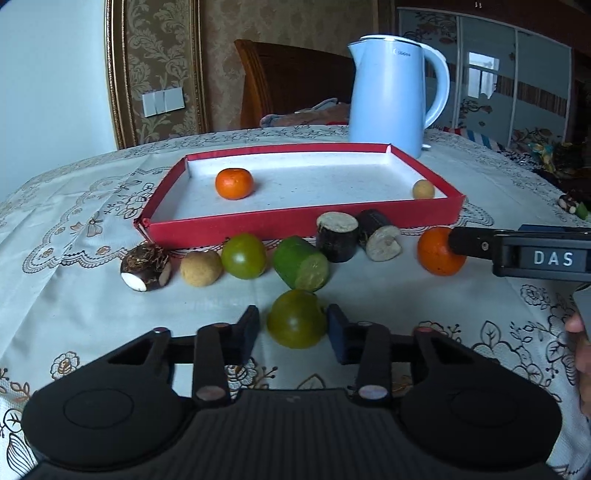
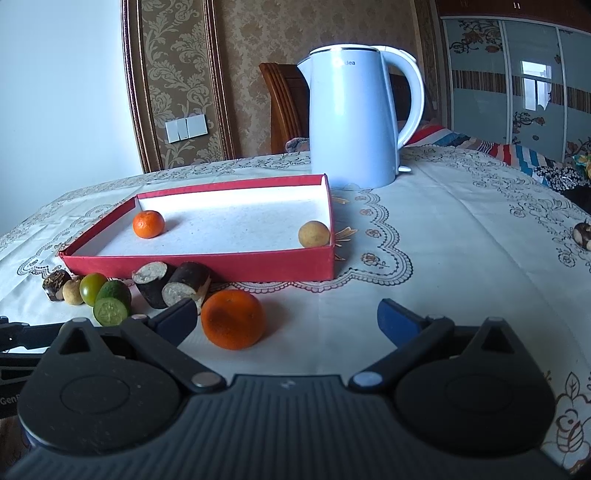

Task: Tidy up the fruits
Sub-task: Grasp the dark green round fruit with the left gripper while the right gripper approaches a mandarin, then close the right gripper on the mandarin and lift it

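The surface [image 1: 92, 206] is covered by a lace-patterned cloth; damask wallpaper [image 1: 229, 26] and a kettle [image 1: 391, 96] are seen beyond. The left gripper [image 1: 293, 326] is clamped on a green fruit [image 1: 297, 319] near the tray [image 1: 295, 221]. The right gripper [image 2: 288, 321] is held apart beside an orange [image 2: 232, 319].

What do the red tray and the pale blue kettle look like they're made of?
The red tray looks like cardboard: thin folded walls, matte red outside, a speckled white paper lining and a frayed corner. The kettle is probably smooth plastic, with a soft even sheen and a moulded handle, though painted metal can't be ruled out.
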Tool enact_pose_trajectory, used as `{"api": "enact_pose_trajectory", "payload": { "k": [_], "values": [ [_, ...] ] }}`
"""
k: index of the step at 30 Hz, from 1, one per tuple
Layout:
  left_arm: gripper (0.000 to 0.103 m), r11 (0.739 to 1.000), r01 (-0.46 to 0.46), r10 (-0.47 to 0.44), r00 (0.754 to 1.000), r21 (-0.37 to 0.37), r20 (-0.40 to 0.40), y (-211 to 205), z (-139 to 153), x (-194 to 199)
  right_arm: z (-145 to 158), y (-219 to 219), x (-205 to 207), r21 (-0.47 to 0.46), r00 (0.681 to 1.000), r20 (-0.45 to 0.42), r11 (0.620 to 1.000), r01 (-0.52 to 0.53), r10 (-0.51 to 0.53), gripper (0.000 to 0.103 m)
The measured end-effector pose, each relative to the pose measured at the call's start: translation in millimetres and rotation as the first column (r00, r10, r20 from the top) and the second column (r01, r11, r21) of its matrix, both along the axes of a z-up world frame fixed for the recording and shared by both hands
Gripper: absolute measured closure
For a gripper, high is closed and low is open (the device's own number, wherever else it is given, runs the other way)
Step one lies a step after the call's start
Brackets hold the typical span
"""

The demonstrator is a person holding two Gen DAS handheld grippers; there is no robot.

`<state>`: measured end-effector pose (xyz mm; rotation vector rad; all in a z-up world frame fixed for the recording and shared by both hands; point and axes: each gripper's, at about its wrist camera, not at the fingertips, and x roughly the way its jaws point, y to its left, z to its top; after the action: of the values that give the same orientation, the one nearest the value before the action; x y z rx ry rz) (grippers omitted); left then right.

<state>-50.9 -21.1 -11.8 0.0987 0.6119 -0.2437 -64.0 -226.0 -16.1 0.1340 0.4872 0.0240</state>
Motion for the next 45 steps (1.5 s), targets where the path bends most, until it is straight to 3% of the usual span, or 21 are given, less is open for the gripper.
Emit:
{"api": "enact_pose_trajectory", "payload": {
  "k": [11, 15, 22, 27, 45],
  "values": [
    [0.068, 0.994, -0.105, 0.106, 0.994, -0.029, 0.034, 24, 8, 3, 0, 9, 2, -0.049, 1.0, -0.009, 0.999, -0.023, 0.022, 0.003],
    [0.067, 0.994, -0.103, 0.104, 0.994, -0.041, 0.019, 26, 6, 10, 0, 16, 8, -0.075, 0.999, -0.041, 0.997, -0.036, 0.033, 0.004],
    [0.067, 0.995, -0.094, 0.094, 0.996, -0.026, -0.007, 22, 1, 13, -2, 29, 21, -0.093, 0.995, -0.085, 0.993, -0.066, 0.058, 0.018],
    [0.066, 0.995, -0.1, 0.1, 0.995, -0.015, -0.005, 21, 1, 13, -4, 31, 26, -0.093, 0.992, -0.106, 0.993, -0.074, 0.064, 0.035],
    [0.063, 0.994, -0.106, 0.106, 0.994, 0.004, -0.008, 18, 0, 15, -4, 32, 27, -0.097, 0.992, -0.114, 0.993, -0.072, 0.061, 0.036]
  ]
}}
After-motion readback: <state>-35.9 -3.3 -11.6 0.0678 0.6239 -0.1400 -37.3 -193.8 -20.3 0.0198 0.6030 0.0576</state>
